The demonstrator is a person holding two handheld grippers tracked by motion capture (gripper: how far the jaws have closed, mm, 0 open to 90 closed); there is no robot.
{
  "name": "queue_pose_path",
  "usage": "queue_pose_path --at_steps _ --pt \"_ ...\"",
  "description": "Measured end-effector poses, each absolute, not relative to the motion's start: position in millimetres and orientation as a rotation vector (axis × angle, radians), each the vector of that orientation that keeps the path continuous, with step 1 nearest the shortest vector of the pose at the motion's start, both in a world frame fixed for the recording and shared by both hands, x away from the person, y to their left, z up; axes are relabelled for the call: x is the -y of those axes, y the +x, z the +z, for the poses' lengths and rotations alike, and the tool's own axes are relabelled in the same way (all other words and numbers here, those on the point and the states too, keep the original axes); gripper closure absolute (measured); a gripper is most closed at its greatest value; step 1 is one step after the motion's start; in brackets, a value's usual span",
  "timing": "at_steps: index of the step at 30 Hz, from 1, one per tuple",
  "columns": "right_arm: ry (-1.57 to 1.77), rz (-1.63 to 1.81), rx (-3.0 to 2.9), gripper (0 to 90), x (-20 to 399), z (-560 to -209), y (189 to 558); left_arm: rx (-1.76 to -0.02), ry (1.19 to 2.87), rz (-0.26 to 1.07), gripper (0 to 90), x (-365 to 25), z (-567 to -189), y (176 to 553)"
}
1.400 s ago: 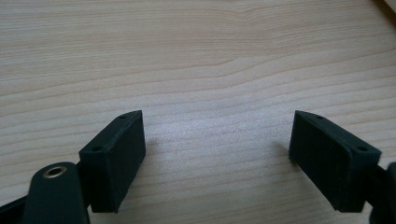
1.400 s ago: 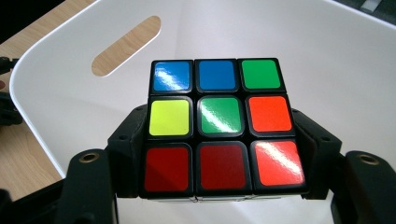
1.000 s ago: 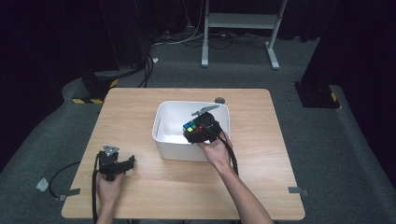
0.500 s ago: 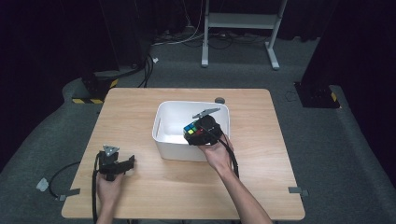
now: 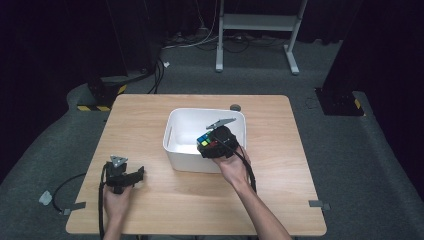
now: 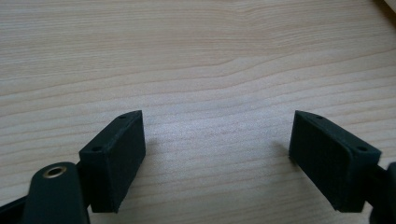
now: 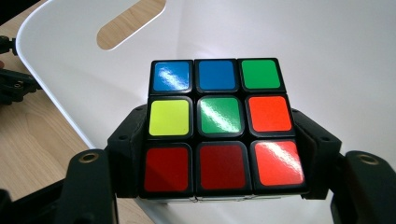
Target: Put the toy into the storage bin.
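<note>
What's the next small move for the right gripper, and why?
Probably lower a little, then open. The right gripper is shut on the puzzle cube, held over the white bin near its front wall, apparently above the floor. The left gripper sits open on the table.

Rubik's cube [image 7: 218, 125], black-framed. Facing side, top row: blue, blue, green. Middle row: yellow, green, orange-red. Bottom row: red, red, orange-red; glare on the tiles makes red versus orange uncertain. Right claw [image 7: 218, 158]: black. Left claw [image 6: 229, 156]: black. Bin [image 7: 327, 56]: plain white. Table [image 6: 196, 56]: pale wood with fine horizontal grain. Floor [image 5: 350, 150]: grey carpet.
</note>
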State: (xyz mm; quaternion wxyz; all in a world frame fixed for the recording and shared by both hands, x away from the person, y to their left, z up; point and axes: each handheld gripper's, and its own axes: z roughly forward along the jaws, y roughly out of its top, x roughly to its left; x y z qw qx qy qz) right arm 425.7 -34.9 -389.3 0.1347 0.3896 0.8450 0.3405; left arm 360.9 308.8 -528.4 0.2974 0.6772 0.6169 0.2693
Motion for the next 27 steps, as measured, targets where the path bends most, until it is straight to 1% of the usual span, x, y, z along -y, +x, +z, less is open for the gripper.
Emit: queue_pose_path --at_steps 27 --pt "1.132 0.979 -2.433 33.6 35.5 -391.3 423.4 -1.639 1.800 0.715 18.7 -308.9 -528.4 360.9"
